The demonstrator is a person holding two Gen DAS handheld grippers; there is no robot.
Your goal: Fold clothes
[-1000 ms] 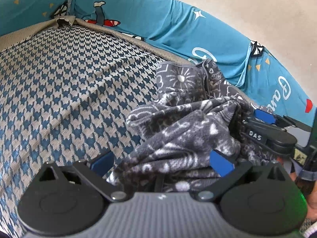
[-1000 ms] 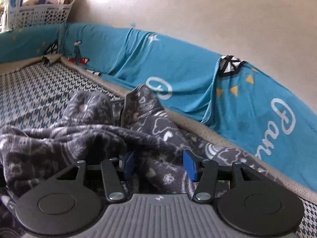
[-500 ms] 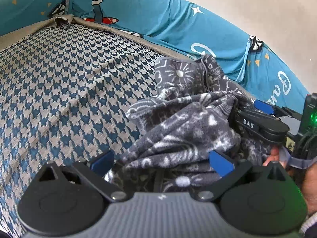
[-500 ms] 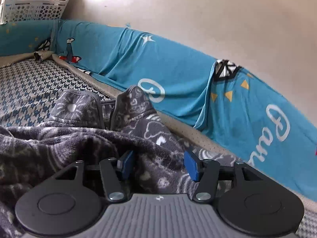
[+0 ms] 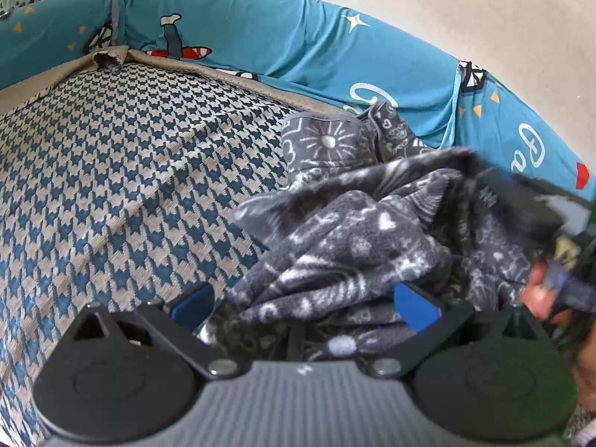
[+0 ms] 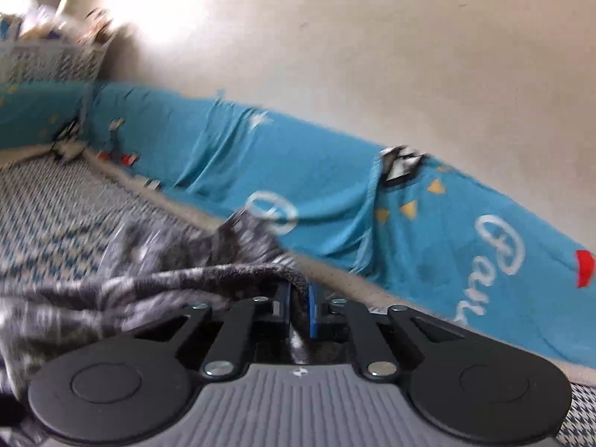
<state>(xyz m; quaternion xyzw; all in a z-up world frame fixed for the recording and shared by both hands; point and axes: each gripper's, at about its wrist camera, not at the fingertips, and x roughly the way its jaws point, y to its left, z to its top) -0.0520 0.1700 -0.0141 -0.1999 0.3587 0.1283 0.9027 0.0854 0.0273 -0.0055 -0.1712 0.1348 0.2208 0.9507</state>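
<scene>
The gray patterned garment (image 5: 354, 238) lies bunched on the checked bed (image 5: 111, 186), near the blue bumper (image 5: 279, 41). The right claw (image 6: 298, 307) is clamped on a fold of it. The left claw (image 5: 305, 303) is apart, with cloth between its 2 fingers. This looks like the grabbing step. Next, the left claw should pinch too, then both spread it flat.

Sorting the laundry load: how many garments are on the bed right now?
1: a grey patterned fleece garment, bunched near the blue bumper, on the houndstooth cover. More could be hidden beneath its folds.
</scene>
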